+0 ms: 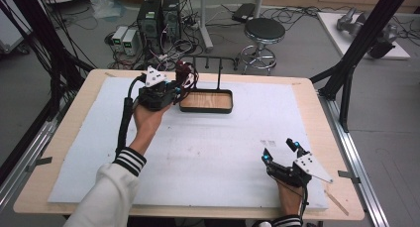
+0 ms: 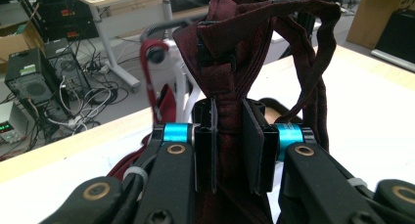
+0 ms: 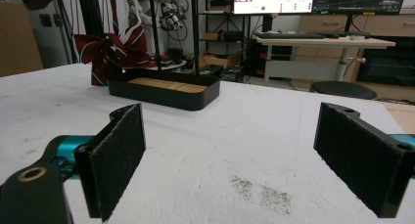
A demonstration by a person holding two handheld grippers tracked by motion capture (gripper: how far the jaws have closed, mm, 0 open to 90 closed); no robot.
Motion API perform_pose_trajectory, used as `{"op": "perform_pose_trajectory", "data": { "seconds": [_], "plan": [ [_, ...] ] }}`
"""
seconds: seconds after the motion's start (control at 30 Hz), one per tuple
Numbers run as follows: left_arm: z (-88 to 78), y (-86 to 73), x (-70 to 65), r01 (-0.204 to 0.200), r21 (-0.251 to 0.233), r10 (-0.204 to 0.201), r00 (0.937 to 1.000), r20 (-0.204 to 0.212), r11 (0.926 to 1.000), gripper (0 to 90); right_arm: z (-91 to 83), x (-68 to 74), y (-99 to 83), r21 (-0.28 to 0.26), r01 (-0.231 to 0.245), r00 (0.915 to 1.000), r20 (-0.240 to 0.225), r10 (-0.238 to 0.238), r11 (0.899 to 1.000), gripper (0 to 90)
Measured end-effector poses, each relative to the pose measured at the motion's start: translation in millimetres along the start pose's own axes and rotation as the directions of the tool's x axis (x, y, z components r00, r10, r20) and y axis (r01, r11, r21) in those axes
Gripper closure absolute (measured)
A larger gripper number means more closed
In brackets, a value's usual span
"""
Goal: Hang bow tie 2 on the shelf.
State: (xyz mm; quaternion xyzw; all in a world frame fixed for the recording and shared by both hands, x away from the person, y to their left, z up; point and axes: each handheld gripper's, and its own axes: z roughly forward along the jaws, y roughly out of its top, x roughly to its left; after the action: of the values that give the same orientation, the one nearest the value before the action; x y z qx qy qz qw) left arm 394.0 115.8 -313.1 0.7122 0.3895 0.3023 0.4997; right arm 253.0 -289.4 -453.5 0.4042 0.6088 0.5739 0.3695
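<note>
The dark red fabric tie (image 2: 230, 87) is clamped between the left gripper (image 2: 229, 150) jaws, just left of the black wooden-floored tray (image 1: 206, 101). The right gripper (image 1: 280, 151) is held wide apart, low over the white mat (image 1: 223, 147).

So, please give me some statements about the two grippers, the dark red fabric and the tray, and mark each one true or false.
1. The left gripper is shut on the dark red fabric. True.
2. The right gripper holds the fabric too. False: its fingers stand wide apart, with nothing between them.
3. The black tray has a wooden floor. True.
4. The tray sits beside the right gripper. False: it is at the far side, close to the left gripper.
5. The round stool stands on the table. False: it is on the floor beyond.
</note>
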Motion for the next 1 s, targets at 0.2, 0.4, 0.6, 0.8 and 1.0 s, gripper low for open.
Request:
{"op": "perform_pose_trajectory", "data": {
  "seconds": [0.2, 0.4, 0.6, 0.8, 1.0],
  "plan": [
    [9.1, 0.9, -5.9, 0.015, -0.008, -0.015, 0.9999, 0.001, 0.9998, 76.4, -0.1, 0.0, 0.0, -0.001, -0.005, 1.0, 0.0, 0.005, 1.0, 11.0],
    [17.2, 6.1, -8.3, 0.025, -0.02, -0.026, 0.9996, -0.011, 0.9995, 76.4, 0.0, -0.4, 0.0, -0.002, -0.004, 1.0, 0.001, 0.004, 1.0, 11.0],
    [26.6, 11.9, -11.1, 0.042, -0.039, -0.043, 0.999, -0.016, 0.9984, 76.4, -0.2, -0.4, 0.0, -0.002, -0.005, 1.0, 0.001, 0.005, 1.0, 11.0],
    [35.3, 8.0, -10.0, 0.057, -0.029, -0.058, 0.9979, -0.028, 0.998, 76.4, 0.1, -0.7, -0.1, -0.005, -0.005, 1.0, 0.001, 0.005, 1.0, 11.0],
    [42.4, 5.3, -15.6, 0.06, -0.023, -0.061, 0.998, -0.016, 0.9979, 76.4, 0.1, -0.7, -0.1, -0.004, -0.01, 1.0, -0.001, 0.01, 1.0, 11.0]
  ]
}}
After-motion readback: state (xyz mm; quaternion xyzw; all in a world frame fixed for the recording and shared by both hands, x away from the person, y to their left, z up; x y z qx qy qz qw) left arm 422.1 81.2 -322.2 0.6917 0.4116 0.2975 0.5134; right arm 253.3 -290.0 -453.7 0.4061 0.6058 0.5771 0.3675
